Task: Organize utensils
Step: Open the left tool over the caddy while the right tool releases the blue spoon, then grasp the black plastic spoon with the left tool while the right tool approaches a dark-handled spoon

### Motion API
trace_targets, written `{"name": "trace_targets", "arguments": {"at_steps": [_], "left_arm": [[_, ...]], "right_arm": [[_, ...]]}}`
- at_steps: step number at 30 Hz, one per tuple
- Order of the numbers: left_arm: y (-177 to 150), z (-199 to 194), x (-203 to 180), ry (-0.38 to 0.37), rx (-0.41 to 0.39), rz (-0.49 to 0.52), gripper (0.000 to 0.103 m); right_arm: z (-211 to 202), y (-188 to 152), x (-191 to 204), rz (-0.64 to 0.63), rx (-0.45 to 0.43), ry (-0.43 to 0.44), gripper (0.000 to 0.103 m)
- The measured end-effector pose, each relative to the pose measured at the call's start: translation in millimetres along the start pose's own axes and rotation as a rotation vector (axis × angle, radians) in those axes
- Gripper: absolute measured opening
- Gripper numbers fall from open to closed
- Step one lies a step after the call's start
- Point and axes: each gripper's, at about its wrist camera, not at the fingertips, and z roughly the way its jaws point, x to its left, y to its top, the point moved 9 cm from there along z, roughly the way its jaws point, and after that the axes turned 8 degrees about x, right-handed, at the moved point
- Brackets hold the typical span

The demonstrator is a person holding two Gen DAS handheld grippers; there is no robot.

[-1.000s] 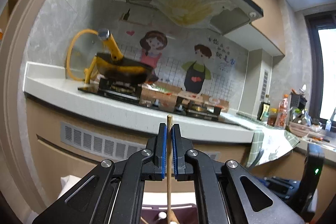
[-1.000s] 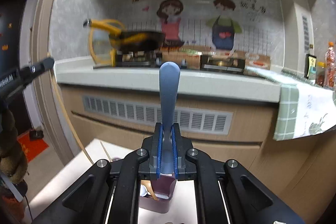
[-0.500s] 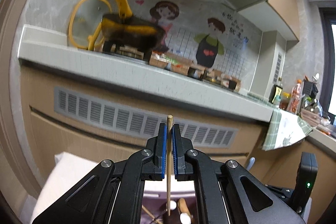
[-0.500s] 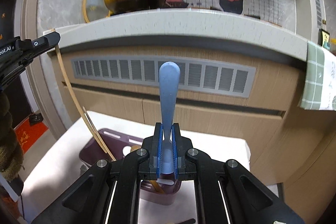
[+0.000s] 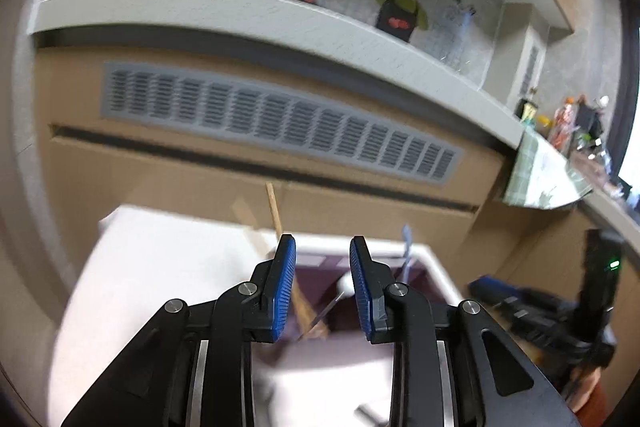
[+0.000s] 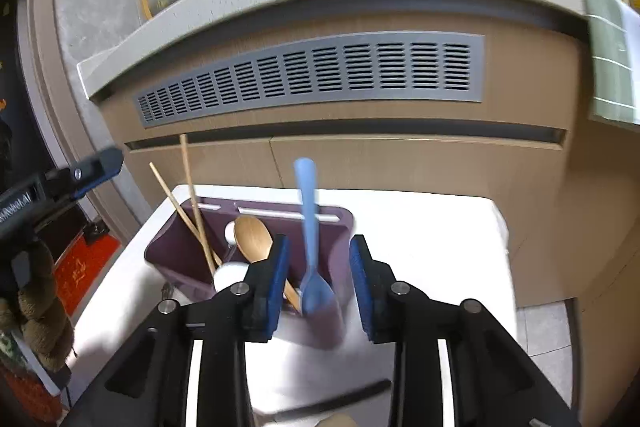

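Release step: both grippers' jaws are opening. The right gripper [image 6: 316,277] frees a blue spoon [image 6: 310,239], the left gripper [image 5: 323,287] a wooden chopstick [image 5: 280,231]; both stand in the purple utensil holder [image 6: 168,247] near the white desk's [image 6: 432,247] far edge. Next, probably: withdraw upward and fetch a remaining utensil.

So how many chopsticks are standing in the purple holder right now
2. One chopstick stands nearly upright at the purple holder's left end; the other chopstick leans left and crosses it. More could be hidden behind the tongs.
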Motion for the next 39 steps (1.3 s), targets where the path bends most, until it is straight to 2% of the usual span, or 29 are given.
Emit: {"name": "trace_targets", "arguments": {"at_steps": [4,7,10,13,18,22,27,30,32,35,39], "left_arm": [[-51,-5,27,0.081,0.103,-0.036,0.029],[-88,-9,42,0.130,0.171,-0.046,0.029],[-114,-16,53,0.201,0.203,-0.040,0.029],[-139,-21,60,0.229,0.262,-0.029,0.029],[-165,-28,69,0.217,0.314,-0.052,0.029],[-171,-34,84,0.250,0.321,-0.092,0.029],[-166,-47,110,0.304,0.285,-0.158,0.029],[-167,-49,119,0.319,0.282,-0.162,0.029],[-170,-49,123,0.317,0.289,-0.161,0.029],[-173,-50,127,0.306,0.294,-0.173,0.029],[-174,-48,132,0.305,0.301,-0.181,0.029]], "right_arm": [[-12,-30,-5,0.012,-0.012,-0.026,0.030],[-9,-57,3,-0.026,0.063,-0.017,0.031],[-3,-83,15,-0.047,0.126,-0.004,0.031],[3,-105,26,-0.068,0.173,-0.001,0.031],[9,-133,43,-0.095,0.236,0.005,0.031],[18,-140,67,-0.140,0.288,0.029,0.031],[35,-142,121,-0.210,0.340,0.123,0.031],[56,-140,153,-0.267,0.364,0.109,0.031],[71,-133,165,-0.257,0.375,0.105,0.030],[91,-122,177,-0.224,0.388,0.106,0.030],[109,-117,181,-0.253,0.407,0.053,0.028]]}}
